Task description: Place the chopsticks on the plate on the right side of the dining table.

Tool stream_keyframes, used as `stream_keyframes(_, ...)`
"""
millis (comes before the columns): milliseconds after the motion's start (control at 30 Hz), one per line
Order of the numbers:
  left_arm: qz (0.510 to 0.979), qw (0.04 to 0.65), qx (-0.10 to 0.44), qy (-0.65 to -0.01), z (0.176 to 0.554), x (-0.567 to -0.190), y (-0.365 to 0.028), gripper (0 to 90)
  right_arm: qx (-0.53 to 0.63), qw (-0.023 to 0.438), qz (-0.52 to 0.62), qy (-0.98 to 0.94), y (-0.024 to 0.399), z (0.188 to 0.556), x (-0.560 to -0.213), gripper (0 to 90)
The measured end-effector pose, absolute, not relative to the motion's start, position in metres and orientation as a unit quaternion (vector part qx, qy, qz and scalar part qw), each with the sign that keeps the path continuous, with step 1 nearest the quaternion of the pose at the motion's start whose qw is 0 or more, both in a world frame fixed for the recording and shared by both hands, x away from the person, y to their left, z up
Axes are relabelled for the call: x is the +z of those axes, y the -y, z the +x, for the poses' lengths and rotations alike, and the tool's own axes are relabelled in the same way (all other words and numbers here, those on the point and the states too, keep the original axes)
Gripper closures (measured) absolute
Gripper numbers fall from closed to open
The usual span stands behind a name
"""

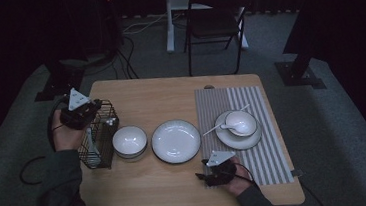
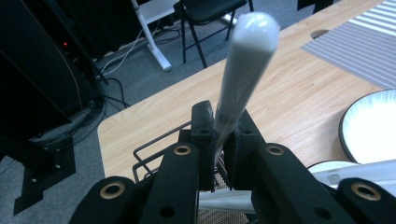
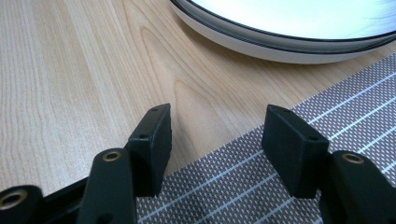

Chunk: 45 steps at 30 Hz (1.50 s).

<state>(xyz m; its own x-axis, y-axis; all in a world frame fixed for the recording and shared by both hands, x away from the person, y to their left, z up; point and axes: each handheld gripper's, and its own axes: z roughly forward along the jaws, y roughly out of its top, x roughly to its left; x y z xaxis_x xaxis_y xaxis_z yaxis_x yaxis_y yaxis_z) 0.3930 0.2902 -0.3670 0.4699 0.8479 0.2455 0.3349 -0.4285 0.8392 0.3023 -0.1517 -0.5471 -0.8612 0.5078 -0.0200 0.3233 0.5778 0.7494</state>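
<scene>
Spoon handle [image 2: 243, 74], white, clamped between the jaws of the left gripper [image 2: 223, 135]; it sticks up and away from the jaws, tilted a little, rounded end on top. Bowl end of the spoon is hidden below the jaws. In the high view the left gripper [image 1: 82, 113] sits over the black wire basket [image 1: 103, 155] at the left edge of the wooden table [image 1: 148, 191], so the spoon is at the basket, handle up. Another white utensil [image 2: 355, 171] lies just beside the jaws in the left gripper view.

Right gripper [image 3: 215, 135] has its jaws apart with nothing between them, low over the table at the near edge of the striped placemat [image 3: 261, 196], plate [image 3: 299, 28] just ahead. High view puts the right gripper [image 1: 217, 170] at the placemat's near left corner.

On the table from left: white bowl [image 1: 129, 142], plate [image 1: 176, 141], then on the placemat [image 1: 271, 160] a saucer [image 1: 247, 138] with a small bowl [image 1: 240, 122] and a second spoon [image 1: 226, 126].
</scene>
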Motion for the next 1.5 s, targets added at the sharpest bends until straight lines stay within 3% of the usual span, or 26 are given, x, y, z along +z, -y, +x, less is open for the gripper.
stream_keyframes(1500,0.742,0.419,0.398,-0.34,0.352,-0.311,-0.278,83.9,0.395,0.117,0.236,-0.88,0.152,0.302,-0.547,42.2)
